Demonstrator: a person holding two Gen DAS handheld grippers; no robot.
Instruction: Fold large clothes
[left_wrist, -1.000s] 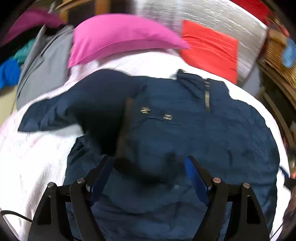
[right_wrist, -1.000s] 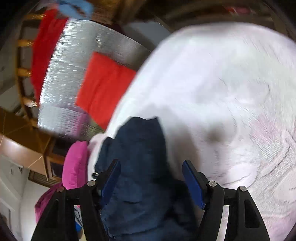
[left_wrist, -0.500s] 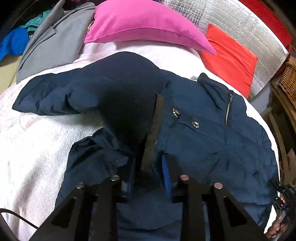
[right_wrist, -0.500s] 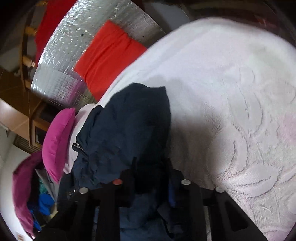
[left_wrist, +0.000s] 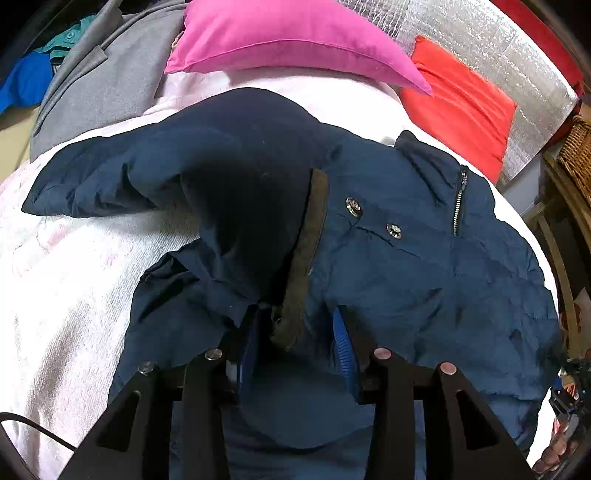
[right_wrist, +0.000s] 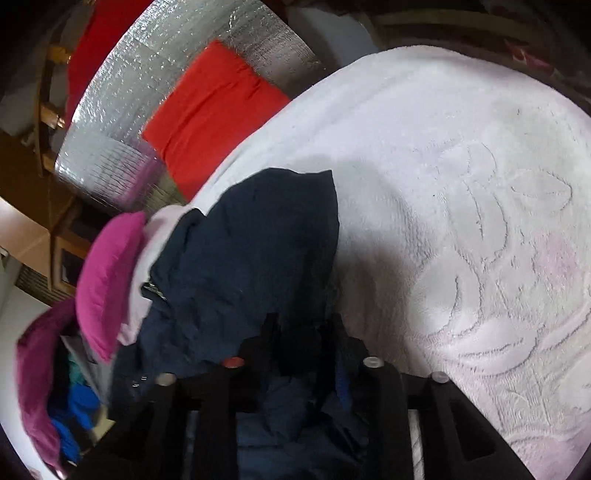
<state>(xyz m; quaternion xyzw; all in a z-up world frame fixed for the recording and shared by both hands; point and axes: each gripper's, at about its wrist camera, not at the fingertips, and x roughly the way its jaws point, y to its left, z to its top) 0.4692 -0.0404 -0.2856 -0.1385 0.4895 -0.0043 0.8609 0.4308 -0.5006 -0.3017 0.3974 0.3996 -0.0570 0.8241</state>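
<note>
A navy blue jacket (left_wrist: 406, 266) with snap buttons and a zip lies spread on a white bedspread (left_wrist: 66, 277). My left gripper (left_wrist: 295, 339) is shut on a raised fold of the jacket with a dark trim strip (left_wrist: 306, 251), near its lower middle. One sleeve stretches out to the left. In the right wrist view my right gripper (right_wrist: 306, 343) is shut on the jacket (right_wrist: 251, 258) at its edge, with the fabric bunched between the fingers. The white bedspread (right_wrist: 461, 221) fills the right of that view.
A pink pillow (left_wrist: 288, 37) and a red cushion (left_wrist: 458, 107) lie at the head of the bed against a silver foil board (left_wrist: 480, 40). Grey clothing (left_wrist: 99, 81) and blue clothes (left_wrist: 22, 81) are piled at the far left. A wicker basket (left_wrist: 576, 147) stands at the right.
Both grippers were open over the jacket one second ago and have closed on its fabric. The left one has lifted a fold slightly.
</note>
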